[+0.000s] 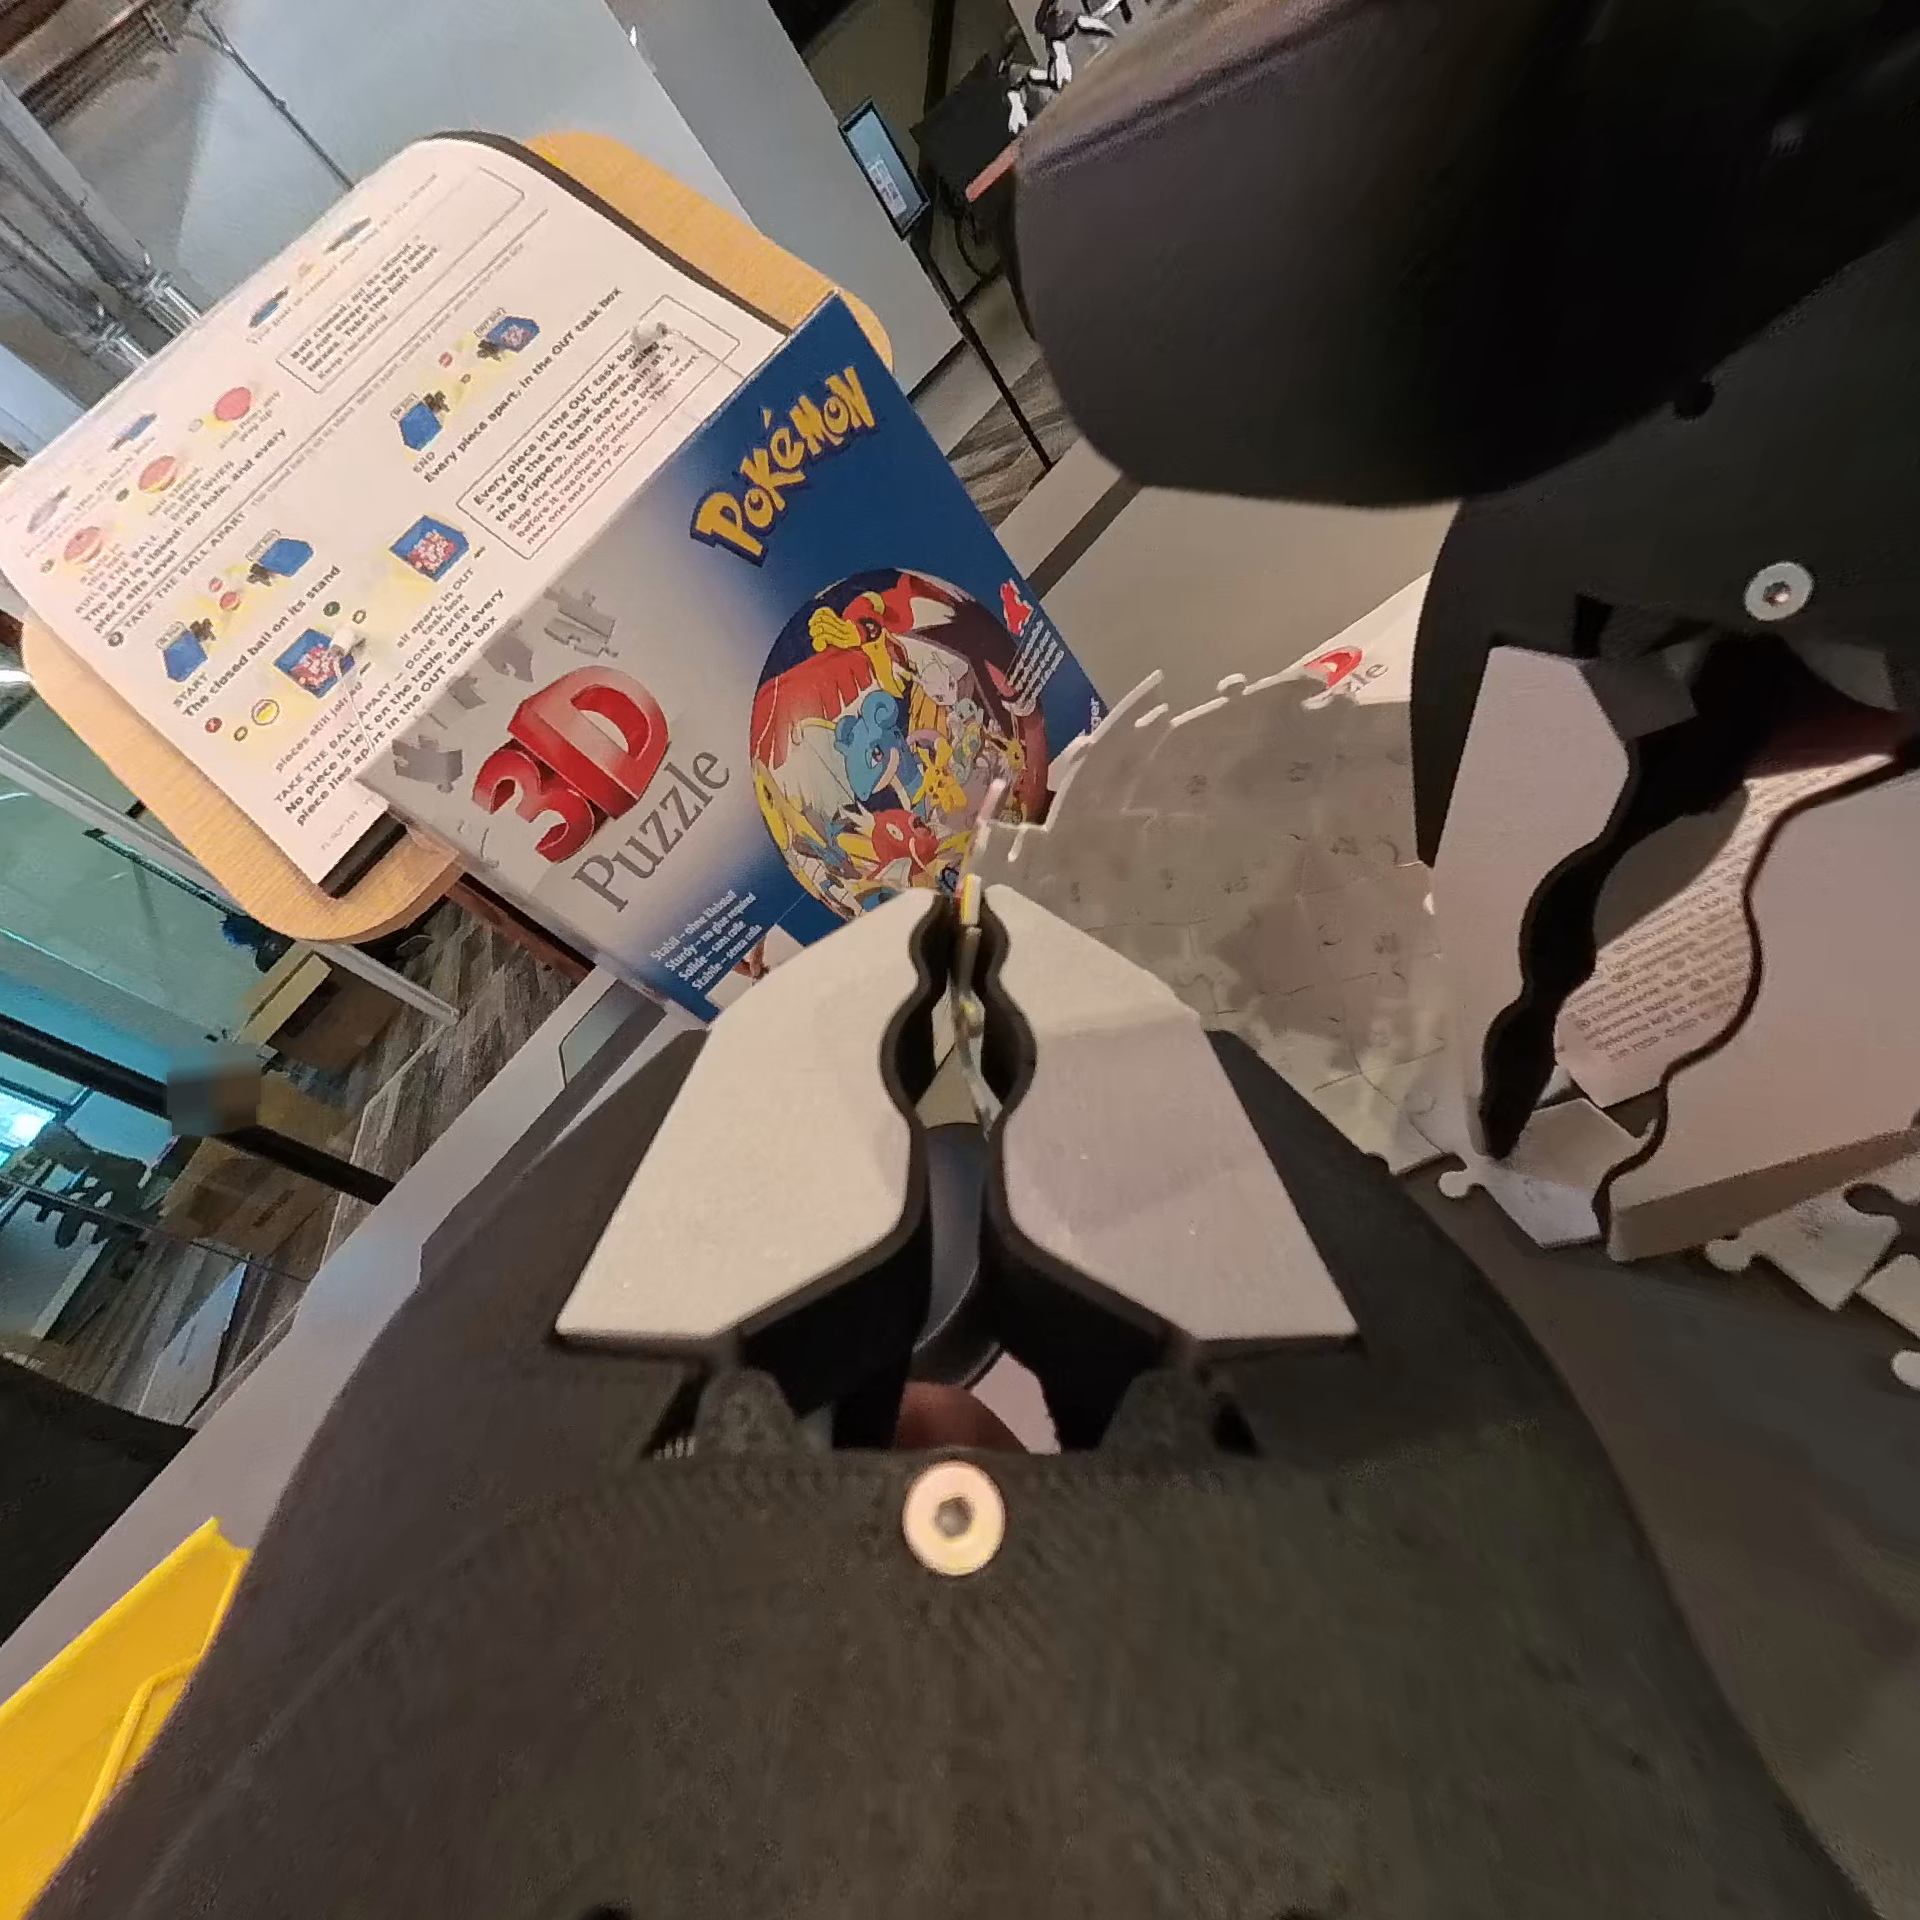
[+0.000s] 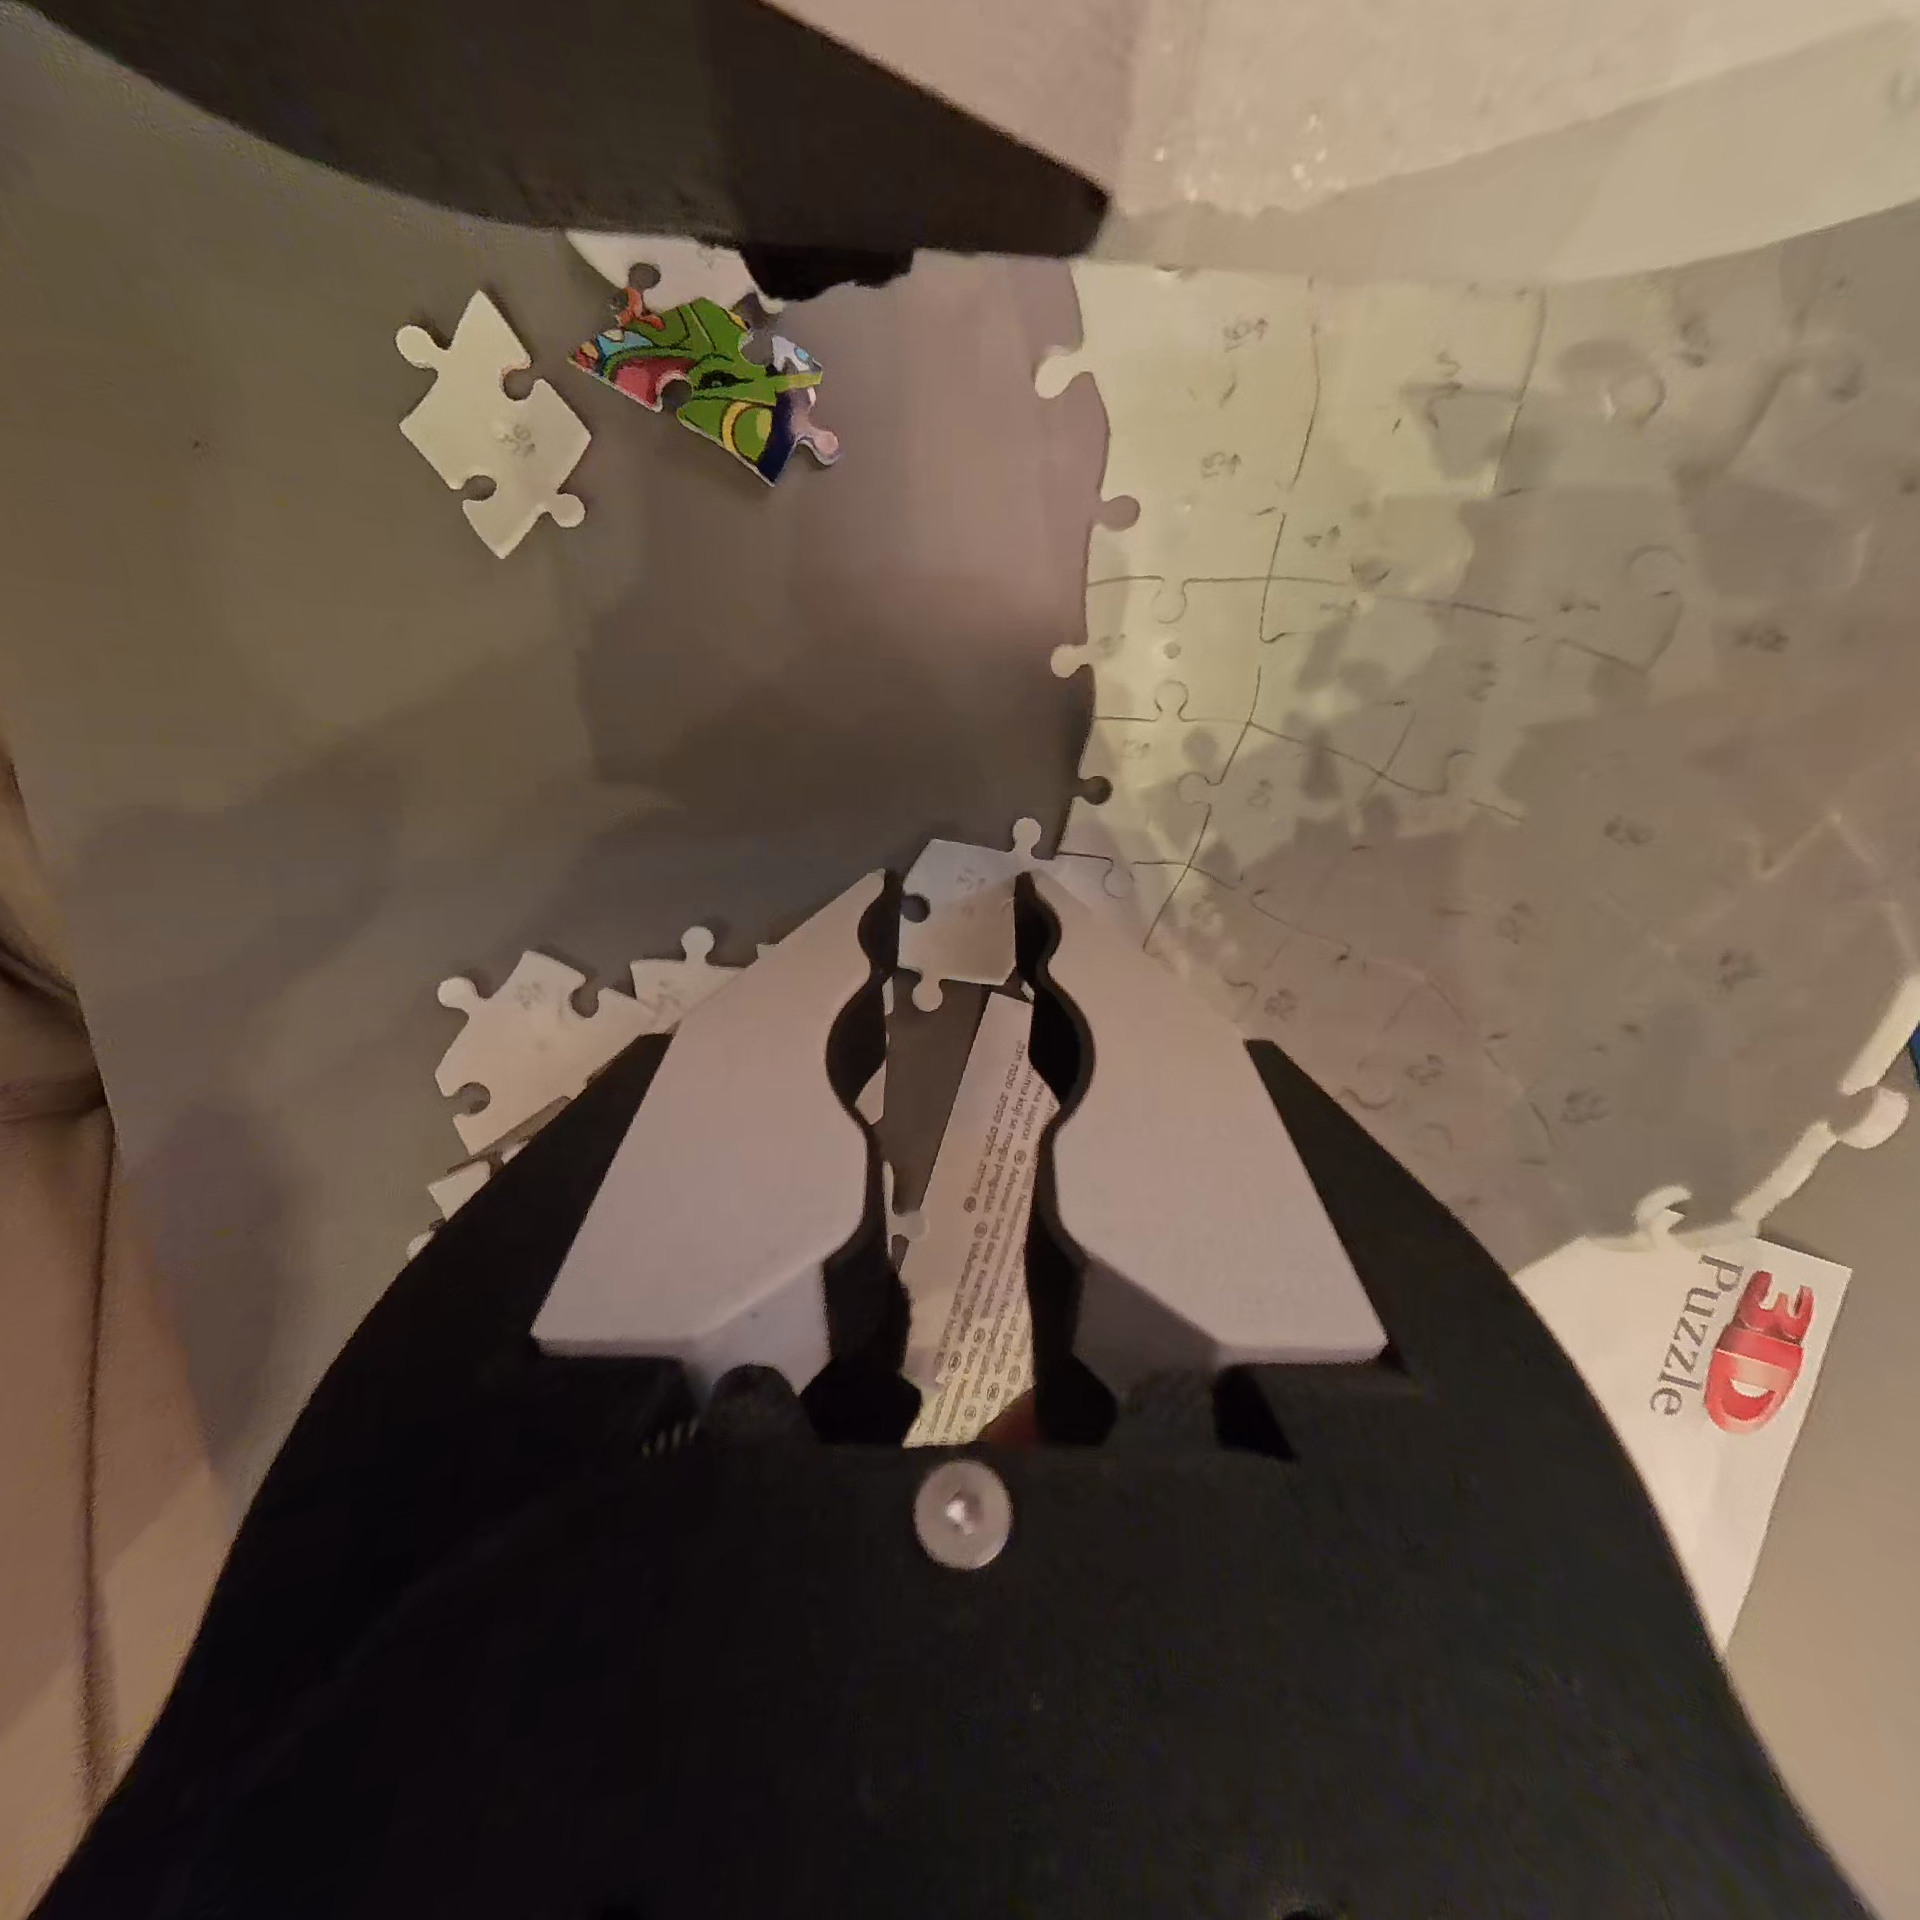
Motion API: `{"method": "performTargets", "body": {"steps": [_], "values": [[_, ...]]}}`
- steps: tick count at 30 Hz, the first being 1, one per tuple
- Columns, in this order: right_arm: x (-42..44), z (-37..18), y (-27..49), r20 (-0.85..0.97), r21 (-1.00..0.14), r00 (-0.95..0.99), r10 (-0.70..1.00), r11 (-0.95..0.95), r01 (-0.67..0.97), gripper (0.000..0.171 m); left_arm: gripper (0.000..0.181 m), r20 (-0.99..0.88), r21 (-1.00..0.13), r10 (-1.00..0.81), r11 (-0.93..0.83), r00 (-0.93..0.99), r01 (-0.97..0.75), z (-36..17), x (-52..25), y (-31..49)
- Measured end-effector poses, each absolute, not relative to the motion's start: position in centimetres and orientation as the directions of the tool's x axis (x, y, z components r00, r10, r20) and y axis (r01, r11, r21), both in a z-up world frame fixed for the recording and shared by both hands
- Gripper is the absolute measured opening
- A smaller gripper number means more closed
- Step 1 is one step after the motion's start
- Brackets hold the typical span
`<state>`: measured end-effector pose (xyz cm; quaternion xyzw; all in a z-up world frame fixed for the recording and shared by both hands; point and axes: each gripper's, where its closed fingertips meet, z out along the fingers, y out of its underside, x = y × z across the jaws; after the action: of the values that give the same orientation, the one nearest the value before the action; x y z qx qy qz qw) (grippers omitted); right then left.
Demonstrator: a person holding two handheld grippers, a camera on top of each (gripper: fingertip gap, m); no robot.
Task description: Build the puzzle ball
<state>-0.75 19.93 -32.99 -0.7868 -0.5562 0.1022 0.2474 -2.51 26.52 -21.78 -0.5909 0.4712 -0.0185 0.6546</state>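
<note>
Left tongs point(image 1: 968, 914): closed tight on the thin edge of the partly built puzzle ball point(image 1: 1226, 862), pinching its rim edge-on between the two pale pads.
Right tongs point(image 2: 961, 914): narrowly parted, tips set either side of a white puzzle piece point(image 2: 951, 930) that sits at the lower edge of the shell; whether they actually squeeze it cannot be told. In the left wrist view the right tongs point(image 1: 1455, 997) reach down from above, their dark wavy fingers point(image 1: 1527, 1018) pointing to the surface beside the shell.
Puzzle ball: an open curved shell of joined pieces, pale inner side showing with faint numbers, knobbed edge unfinished, held just above the grey surface point(image 2: 312, 727).
Leaflet point(image 2: 1704, 1403): white folded paper with a red logo, lying on the surface under and beside the shell.
Loose pieces: one white piece face down point(image 2: 488, 426) and just beside it a green printed piece face up point(image 2: 717, 384), well apart from the shell; a few more white pieces point(image 2: 540, 1029) lie next to the right tongs.
Puzzle box point(image 1: 727, 717): blue and white, standing behind the shell.
Instruction sheet point(image 1: 312, 436): propped on a wooden board behind the box.
Yellow bin point(image 1: 94, 1704): at the near left corner.
</note>
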Motion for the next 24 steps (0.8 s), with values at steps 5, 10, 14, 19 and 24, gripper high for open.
{"method": "performTargets", "body": {"steps": [5, 10, 14, 19, 24], "values": [[-0.79, -33.0, 19.92, 0.099, -0.531, 0.338, 0.936, -0.238, 0.813, 0.02, 0.003, -0.597, -0.791, -0.587, 0.316, 0.547, -0.524, -21.64, -2.32, 26.32], [-0.78, -33.0, 19.87, 0.111, -0.531, 0.308, 0.945, -0.206, 0.822, 0.02, 0.003, -0.597, -0.791, -0.59, 0.322, 0.543, -0.52, -21.57, -2.33, 26.31], [-0.77, -33.02, 19.77, 0.112, -0.526, 0.289, 0.951, -0.19, 0.829, 0.016, 0.003, -0.601, -0.789, -0.592, 0.33, 0.538, -0.518, -21.53, -2.25, 26.29], [-0.58, -33.0, 19.72, 0.103, -0.526, 0.285, 0.953, -0.191, 0.829, 0.016, 0.003, -0.602, -0.788, -0.591, 0.329, 0.537, -0.52, -21.67, -2.27, 26.44], [-0.33, -32.98, 19.49, 0.112, -0.509, 0.279, 0.954, -0.186, 0.84, 0.015, 0.003, -0.604, -0.786, -0.588, 0.329, 0.537, -0.523, -21.79, -2.23, 26.51]]}}
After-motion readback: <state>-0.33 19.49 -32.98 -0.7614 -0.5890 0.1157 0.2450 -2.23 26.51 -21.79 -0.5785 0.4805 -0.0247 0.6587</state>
